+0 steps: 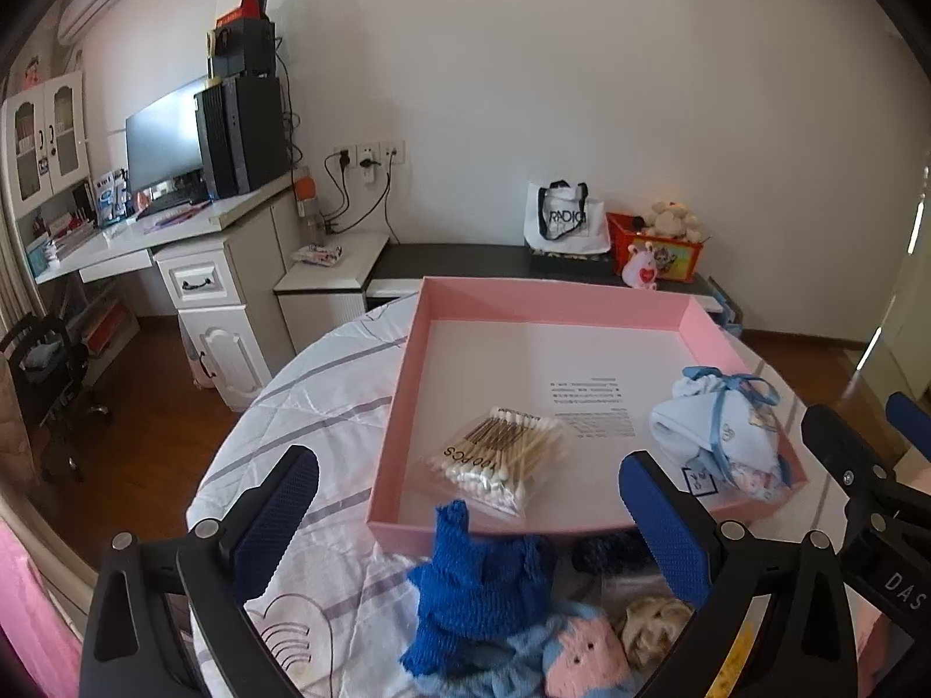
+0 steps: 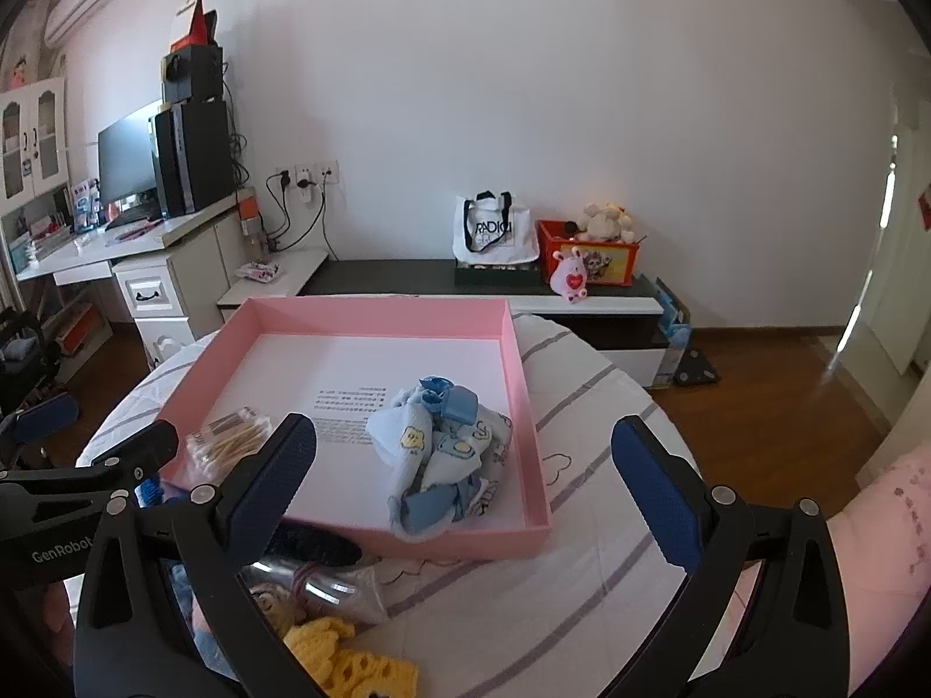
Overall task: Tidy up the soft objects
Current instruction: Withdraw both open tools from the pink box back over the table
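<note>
Soft objects are lying in two groups: a pale blue bundle of baby clothes (image 2: 442, 453) is sitting inside the pink tray (image 2: 532, 407) toward its near right corner, and a loose pile is waiting on the quilt just in front of the tray's near wall, including a blue knitted piece (image 1: 483, 587), a pink-and-blue knitted toy (image 1: 582, 654) and a yellow crocheted piece (image 2: 355, 666). A packet of cotton swabs (image 1: 497, 462) is resting in the tray's near left part. The tray is sitting on a round table covered by a white striped quilt (image 2: 582, 599), in a room with a wooden floor, a white desk carrying a monitor (image 1: 166, 136), and a low dark bench (image 2: 407, 276) along the wall. The left gripper (image 1: 468, 517) is hovering over the pile, its jaws spread wide and gripping nothing. The right gripper (image 2: 465, 480) is hanging beside it, facing the tray, equally wide apart and empty. A pink sleeve (image 2: 884, 529) is showing at the right edge.
</note>
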